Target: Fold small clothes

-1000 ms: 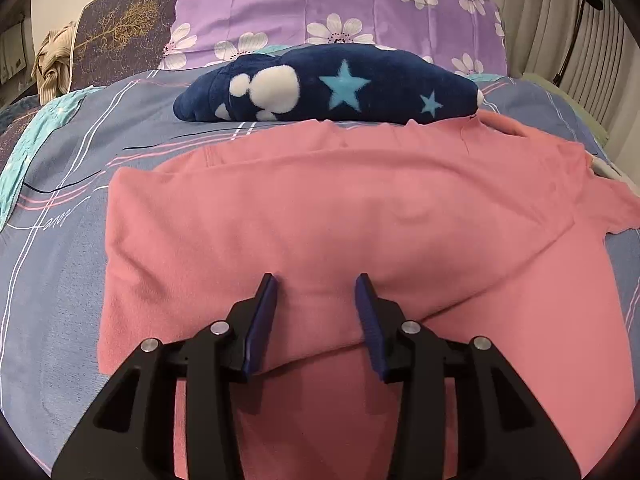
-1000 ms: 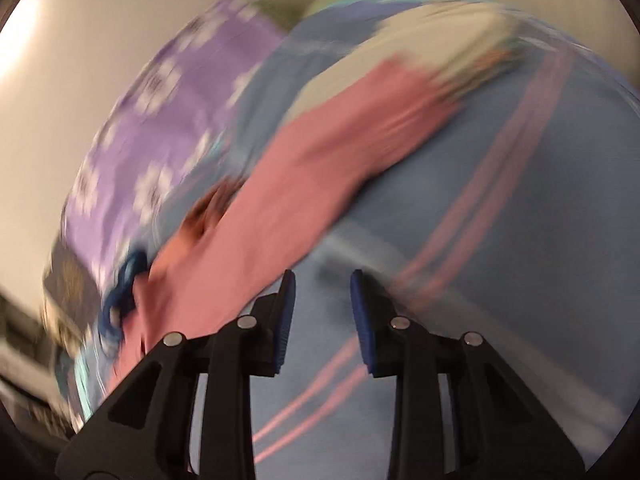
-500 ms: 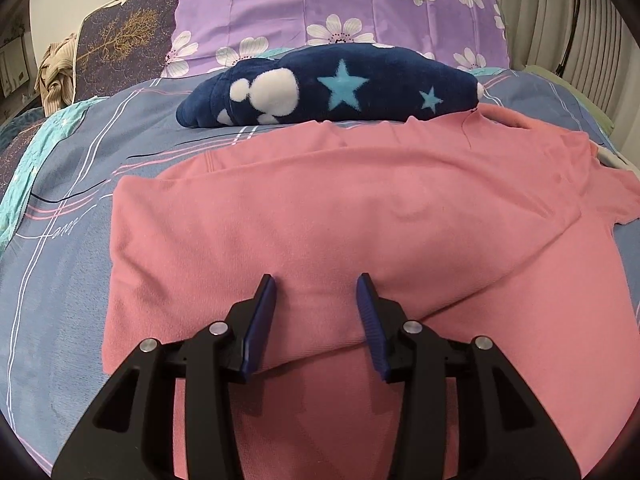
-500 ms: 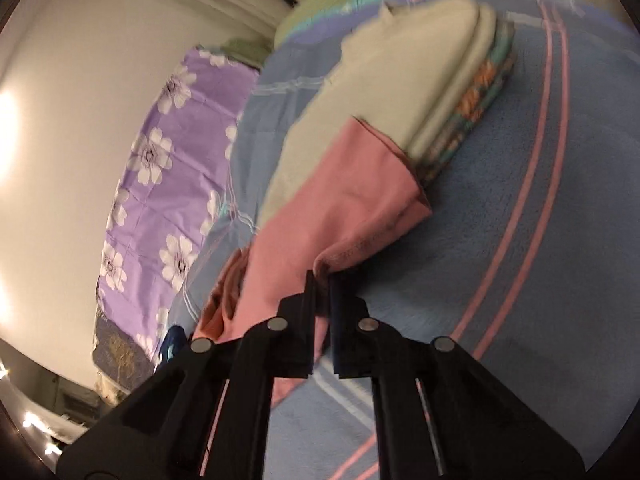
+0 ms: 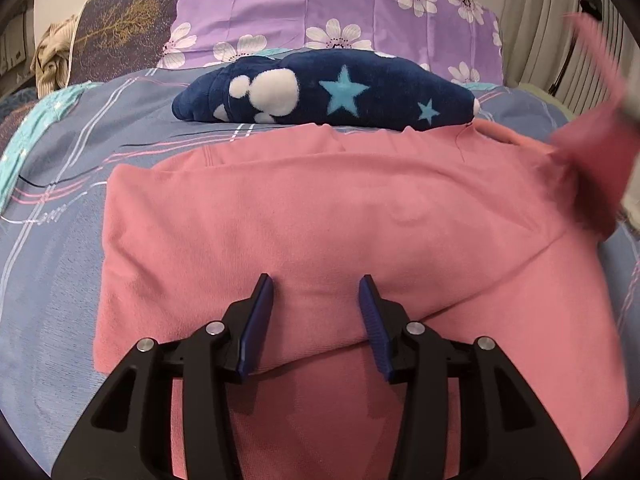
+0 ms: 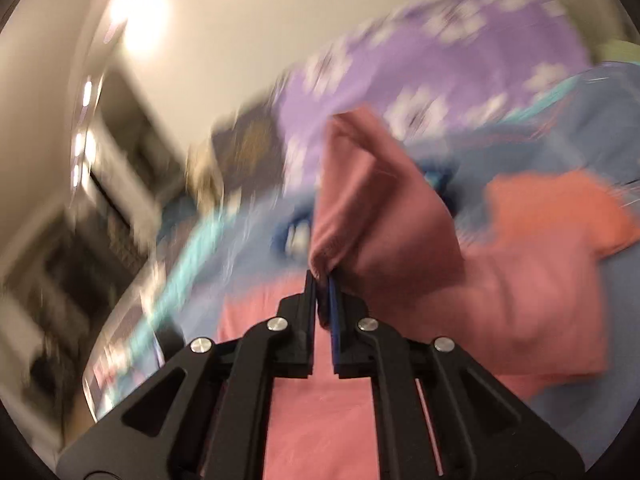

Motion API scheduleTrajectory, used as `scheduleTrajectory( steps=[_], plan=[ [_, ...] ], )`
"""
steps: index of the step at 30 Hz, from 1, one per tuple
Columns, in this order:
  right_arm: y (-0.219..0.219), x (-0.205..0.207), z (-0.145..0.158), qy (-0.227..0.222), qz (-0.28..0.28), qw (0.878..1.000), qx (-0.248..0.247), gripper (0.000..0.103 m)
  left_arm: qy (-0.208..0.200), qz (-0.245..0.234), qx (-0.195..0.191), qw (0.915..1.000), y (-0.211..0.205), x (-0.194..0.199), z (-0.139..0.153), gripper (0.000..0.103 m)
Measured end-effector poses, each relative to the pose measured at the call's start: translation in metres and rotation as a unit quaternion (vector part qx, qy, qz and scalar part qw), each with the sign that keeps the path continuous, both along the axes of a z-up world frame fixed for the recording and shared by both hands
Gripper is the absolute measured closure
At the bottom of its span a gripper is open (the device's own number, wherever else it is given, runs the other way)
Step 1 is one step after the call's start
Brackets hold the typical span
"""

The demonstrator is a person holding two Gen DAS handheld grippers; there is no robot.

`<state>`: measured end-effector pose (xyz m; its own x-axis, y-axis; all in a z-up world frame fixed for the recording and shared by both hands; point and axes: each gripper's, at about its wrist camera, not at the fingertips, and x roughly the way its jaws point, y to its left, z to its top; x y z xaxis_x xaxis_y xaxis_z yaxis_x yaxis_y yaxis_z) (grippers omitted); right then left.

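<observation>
A pink shirt (image 5: 328, 208) lies spread on the bed, its left side folded over the body. My left gripper (image 5: 316, 300) is open and empty, hovering low over the folded edge. My right gripper (image 6: 322, 284) is shut on the pink shirt's right sleeve (image 6: 372, 208) and holds it lifted above the shirt. The raised sleeve shows blurred at the right edge of the left wrist view (image 5: 592, 160).
A navy plush blanket with stars (image 5: 320, 92) lies just beyond the shirt. A purple flowered pillow (image 5: 336, 12) and a dark pillow (image 5: 120, 36) stand behind it. The blue striped bedsheet (image 5: 52, 184) lies all around.
My right gripper closed on the sleeve and has lifted it up and swung it toward the shirt's middle. My left gripper has barely moved.
</observation>
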<state>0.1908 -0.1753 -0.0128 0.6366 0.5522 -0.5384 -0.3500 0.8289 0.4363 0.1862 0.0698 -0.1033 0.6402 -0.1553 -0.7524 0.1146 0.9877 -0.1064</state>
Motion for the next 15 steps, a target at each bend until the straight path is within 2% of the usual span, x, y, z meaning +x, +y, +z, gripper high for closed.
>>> scheduleTrajectory(
  steps=[3,6,7,9,10,12,15],
  plan=[
    [0.024,0.005,-0.049,0.058,0.020,0.997,-0.040,0.096,0.000,-0.005,-0.024,0.9997,0.005,0.000,0.000,0.051],
    [0.016,0.003,-0.078,0.092,0.017,0.995,-0.030,0.091,-0.001,-0.009,-0.065,0.9979,0.013,-0.001,0.002,0.050],
    [0.017,-0.005,-0.079,0.093,0.018,0.995,-0.030,0.091,-0.001,-0.008,-0.079,0.9968,0.015,-0.001,0.004,0.050],
    [0.013,-0.010,-0.085,0.088,0.020,0.996,-0.025,0.091,0.003,-0.013,-0.132,0.9911,0.020,-0.002,0.008,0.050],
    [0.013,-0.011,-0.086,0.086,0.020,0.996,-0.022,0.091,0.007,-0.025,-0.176,0.9841,0.020,-0.003,0.011,0.050],
    [0.010,-0.015,-0.086,0.082,0.024,0.996,-0.019,0.089,0.008,-0.048,-0.223,0.9735,0.011,-0.003,0.018,0.049],
    [0.017,-0.018,-0.072,0.058,0.052,0.997,-0.012,0.080,0.018,-0.073,-0.231,0.9700,-0.010,0.001,0.021,0.042]
  ],
)
